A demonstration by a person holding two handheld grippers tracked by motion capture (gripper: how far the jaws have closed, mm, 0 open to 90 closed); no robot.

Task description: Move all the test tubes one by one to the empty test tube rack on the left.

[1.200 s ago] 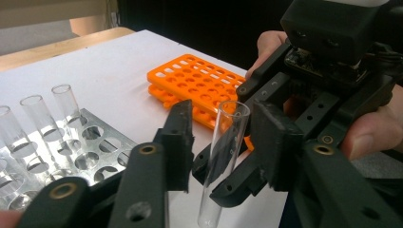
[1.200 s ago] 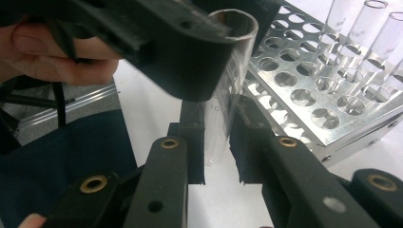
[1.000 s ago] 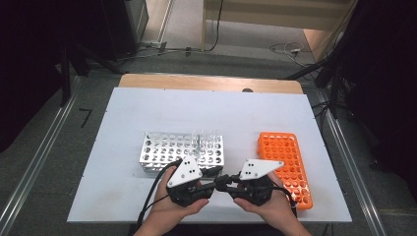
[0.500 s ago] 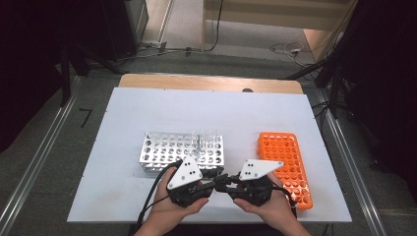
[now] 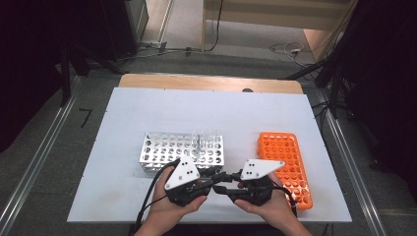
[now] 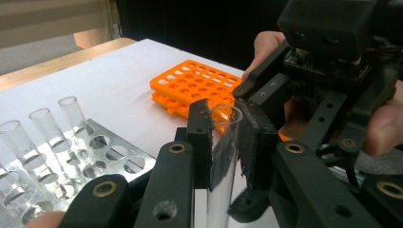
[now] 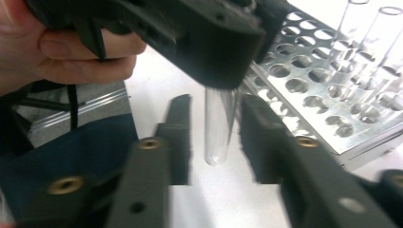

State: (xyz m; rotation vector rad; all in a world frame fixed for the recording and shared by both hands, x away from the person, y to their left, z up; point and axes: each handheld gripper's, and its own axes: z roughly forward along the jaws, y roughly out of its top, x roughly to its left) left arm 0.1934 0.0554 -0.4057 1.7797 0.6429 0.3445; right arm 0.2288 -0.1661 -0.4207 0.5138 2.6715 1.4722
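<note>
Near the table's front edge the two grippers meet tip to tip. My left gripper [image 6: 223, 123] [image 5: 216, 177] is shut on a clear glass test tube [image 6: 221, 156], its pads pressing the tube just below the rim. In the right gripper view the tube [image 7: 217, 128] hangs round end down from the left gripper [image 7: 209, 42]. My right gripper [image 7: 215, 104] [image 5: 231, 186] has just been opening its jaws. They stand on either side of the tube with a gap at each pad.
A metal rack [image 5: 167, 150] [image 6: 109, 152] [image 7: 323, 80] holds several upright glass tubes [image 5: 206, 137] [image 6: 43, 128] at its far right end. An orange plastic rack [image 5: 287, 162] [image 6: 195, 85] lies to the right of it. White table [image 5: 123, 196] is bare at front left.
</note>
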